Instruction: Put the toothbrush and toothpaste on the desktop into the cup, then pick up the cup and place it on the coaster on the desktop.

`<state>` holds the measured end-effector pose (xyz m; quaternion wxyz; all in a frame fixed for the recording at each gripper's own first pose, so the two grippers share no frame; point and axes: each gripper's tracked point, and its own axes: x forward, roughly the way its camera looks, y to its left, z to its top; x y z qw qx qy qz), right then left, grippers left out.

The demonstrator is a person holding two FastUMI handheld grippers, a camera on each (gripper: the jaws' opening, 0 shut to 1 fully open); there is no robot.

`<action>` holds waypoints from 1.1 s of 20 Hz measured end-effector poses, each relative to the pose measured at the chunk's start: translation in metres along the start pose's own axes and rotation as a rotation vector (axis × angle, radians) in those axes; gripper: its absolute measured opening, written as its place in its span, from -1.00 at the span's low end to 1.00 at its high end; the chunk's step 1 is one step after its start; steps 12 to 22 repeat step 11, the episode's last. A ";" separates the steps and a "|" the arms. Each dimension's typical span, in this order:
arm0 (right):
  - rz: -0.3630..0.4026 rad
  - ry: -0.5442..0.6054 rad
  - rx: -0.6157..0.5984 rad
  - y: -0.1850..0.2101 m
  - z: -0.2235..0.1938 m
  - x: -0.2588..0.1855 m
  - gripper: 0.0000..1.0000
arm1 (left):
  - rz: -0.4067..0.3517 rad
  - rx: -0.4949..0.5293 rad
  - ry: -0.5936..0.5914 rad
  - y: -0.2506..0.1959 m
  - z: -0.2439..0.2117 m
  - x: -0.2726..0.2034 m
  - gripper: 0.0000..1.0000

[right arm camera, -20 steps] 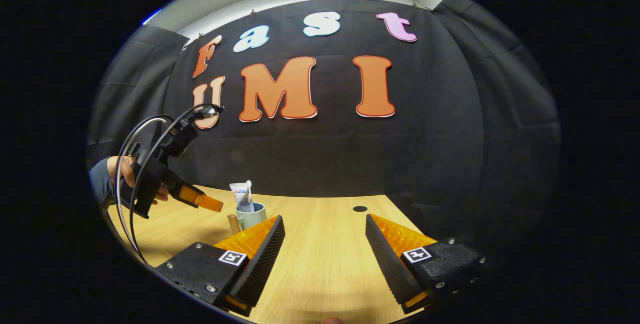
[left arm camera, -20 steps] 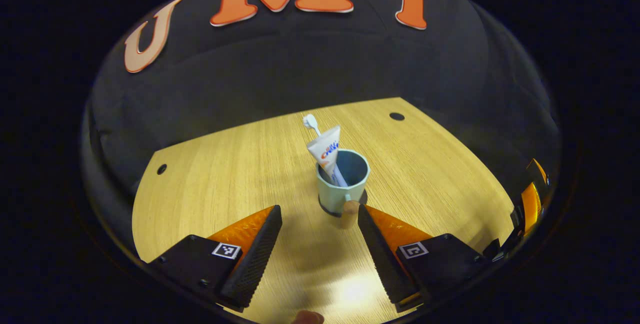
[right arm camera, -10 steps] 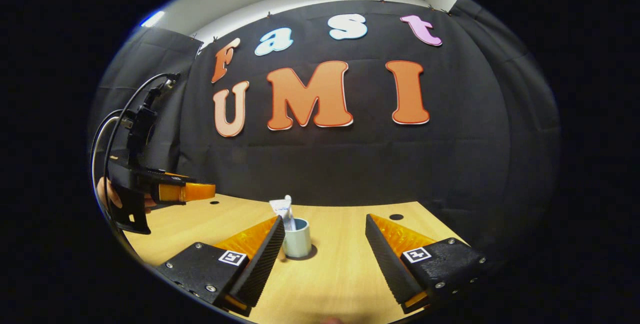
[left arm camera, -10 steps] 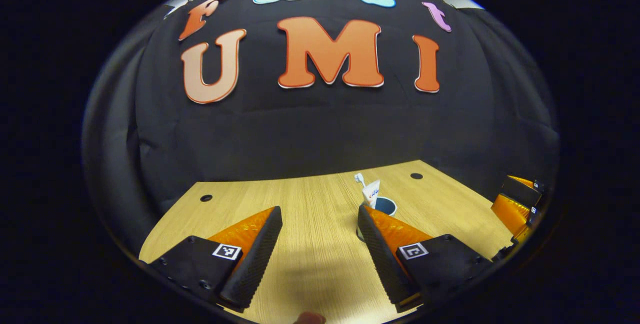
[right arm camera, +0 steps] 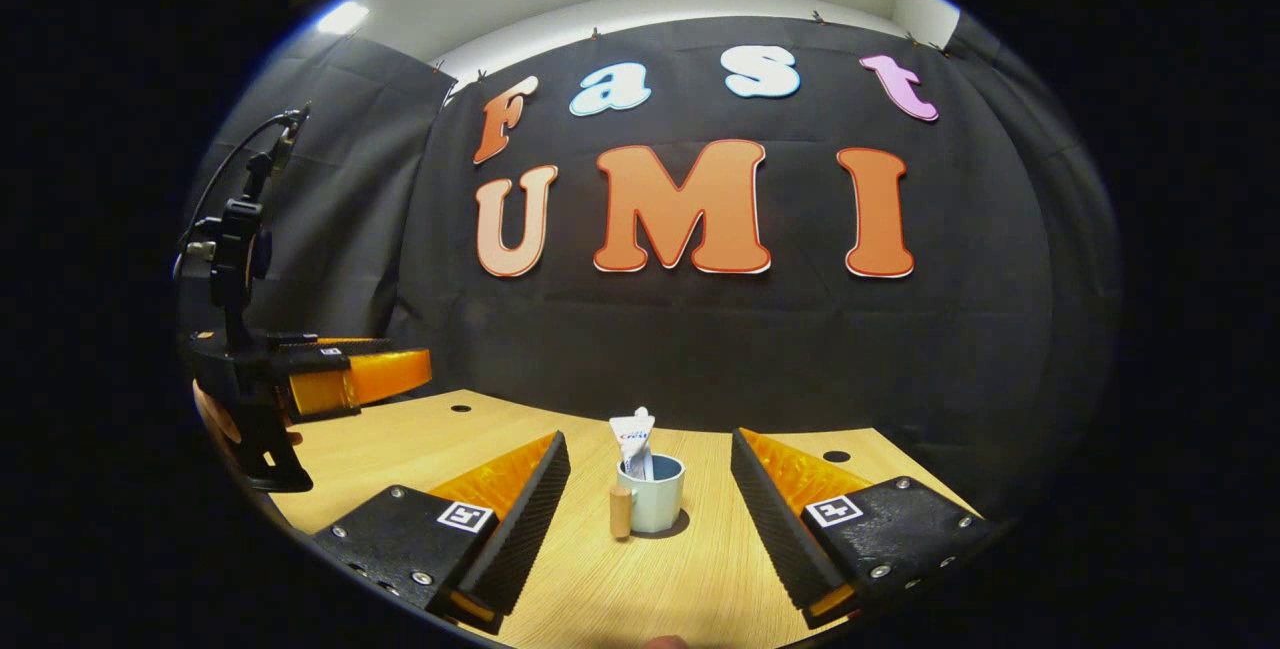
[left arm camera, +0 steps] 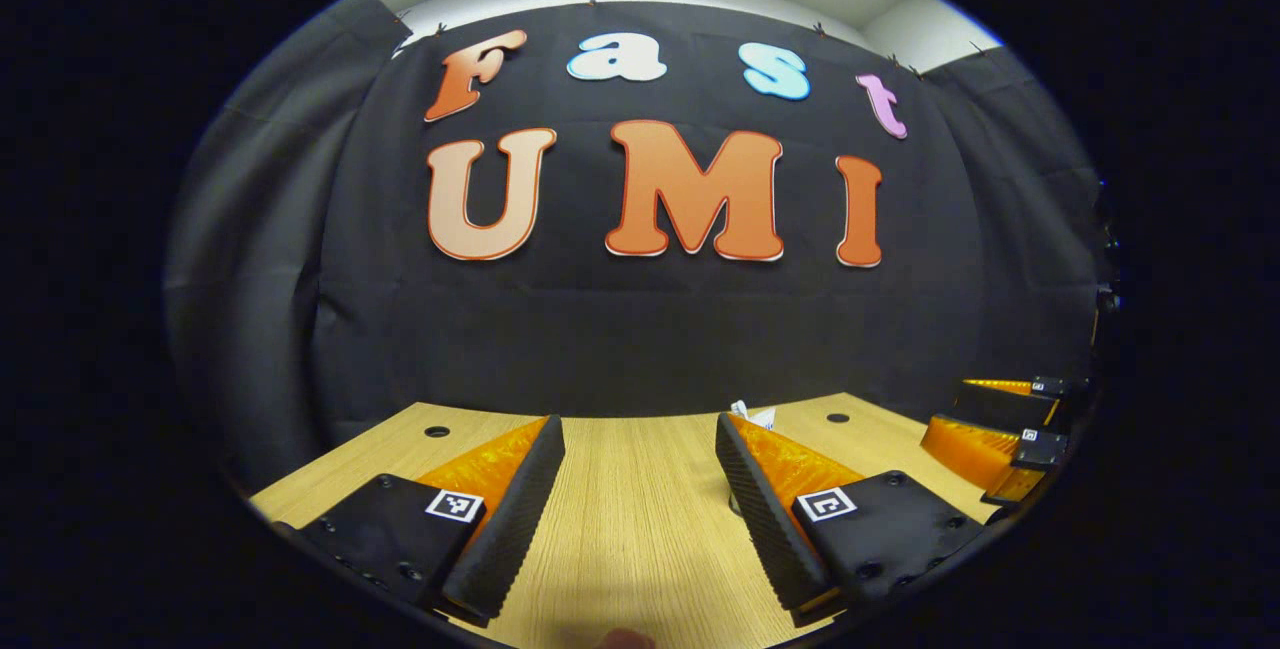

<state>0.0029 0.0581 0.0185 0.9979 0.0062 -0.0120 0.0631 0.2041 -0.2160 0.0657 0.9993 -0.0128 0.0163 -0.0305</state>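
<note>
Now the cup (right arm camera: pixel 651 493) stands upright on the wooden desktop (right arm camera: pixel 600 589), toward the back edge and roughly midway along it, well clear of the front edge. In the right gripper view it sits in the open space between the two fingers of the right gripper (right arm camera: pixel 650 514), farther off than their tips and touched by neither; the fingers are spread wide with nothing between them. The cup's wooden handle (right arm camera: pixel 621 512) sticks out on the near left side. A dark rim at the foot of the cup looks like the coaster (right arm camera: pixel 672 530), though too little of it shows to be sure. The toothpaste (right arm camera: pixel 633 437) stands in the cup, its flat end up and leaning a little. The toothbrush cannot be made out apart from the tube.

In the left gripper view the left gripper (left arm camera: pixel 640 519) is likewise spread wide and holds nothing, level above the desktop (left arm camera: pixel 620 539). The top of the toothpaste (left arm camera: pixel 757 416) peeks over one finger, which hides the cup. From the right gripper view, the left gripper (right arm camera: pixel 375 376) hangs above the left edge of the desktop, well apart from the cup, with part of a hand (right arm camera: pixel 215 414) behind it.
</note>
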 end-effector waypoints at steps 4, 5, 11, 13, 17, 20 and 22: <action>0.010 -0.011 -0.023 0.006 0.000 0.000 0.96 | 0.029 0.021 -0.019 -0.003 -0.003 -0.001 0.97; 0.018 -0.009 -0.018 0.010 0.000 0.002 0.96 | 0.036 0.024 -0.024 -0.004 -0.002 -0.001 0.96; 0.017 -0.014 -0.027 0.007 -0.001 0.002 0.95 | 0.070 0.046 -0.060 0.001 0.002 -0.007 0.97; 0.017 -0.014 -0.027 0.007 -0.001 0.002 0.95 | 0.070 0.046 -0.060 0.001 0.002 -0.007 0.97; 0.017 -0.014 -0.027 0.007 -0.001 0.002 0.95 | 0.070 0.046 -0.060 0.001 0.002 -0.007 0.97; 0.017 -0.014 -0.027 0.007 -0.001 0.002 0.95 | 0.070 0.046 -0.060 0.001 0.002 -0.007 0.97; 0.017 -0.014 -0.027 0.007 -0.001 0.002 0.95 | 0.070 0.046 -0.060 0.001 0.002 -0.007 0.97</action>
